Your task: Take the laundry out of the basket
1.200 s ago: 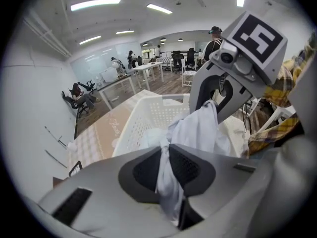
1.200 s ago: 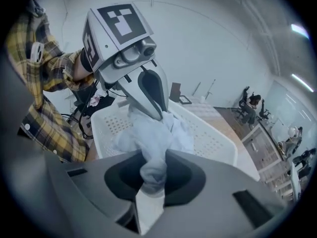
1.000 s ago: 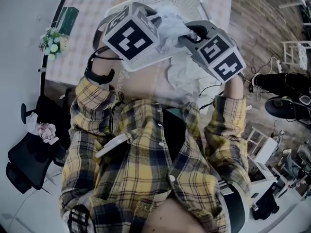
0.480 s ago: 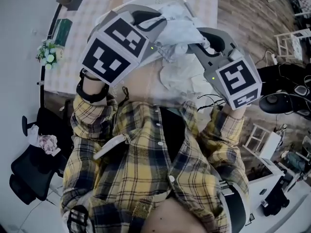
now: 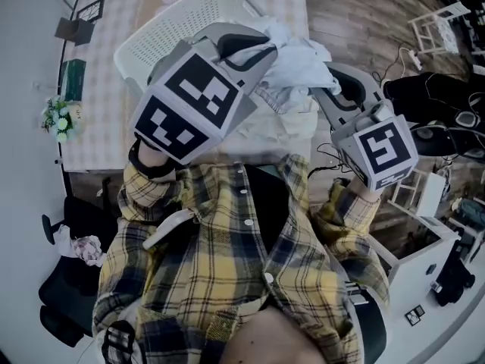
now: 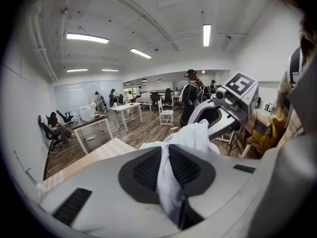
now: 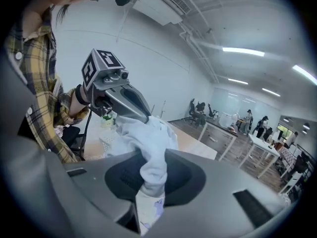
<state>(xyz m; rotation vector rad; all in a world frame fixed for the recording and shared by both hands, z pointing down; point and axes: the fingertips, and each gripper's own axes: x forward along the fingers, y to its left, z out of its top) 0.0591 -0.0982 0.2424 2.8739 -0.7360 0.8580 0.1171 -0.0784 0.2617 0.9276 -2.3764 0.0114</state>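
Two tools, left tool [image 6: 166,170] and right tool [image 7: 148,182], each clamp nearly shut on one pale crumpled cloth garment [image 5: 292,55], held above the white perforated plastic basket [image 5: 151,32] on the checked counter [image 5: 98,127]; setting it down likely remains.

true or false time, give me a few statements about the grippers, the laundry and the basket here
1. The left gripper and the right gripper both clamp one white garment. True.
2. The basket stands on the floor. False: it stands on the table.
3. The right gripper's jaws are wide apart with nothing between them. False: they press on the white garment.
4. A bunch of flowers sits at the table's edge. True.
5. The person's shirt is plain white. False: it is plaid.
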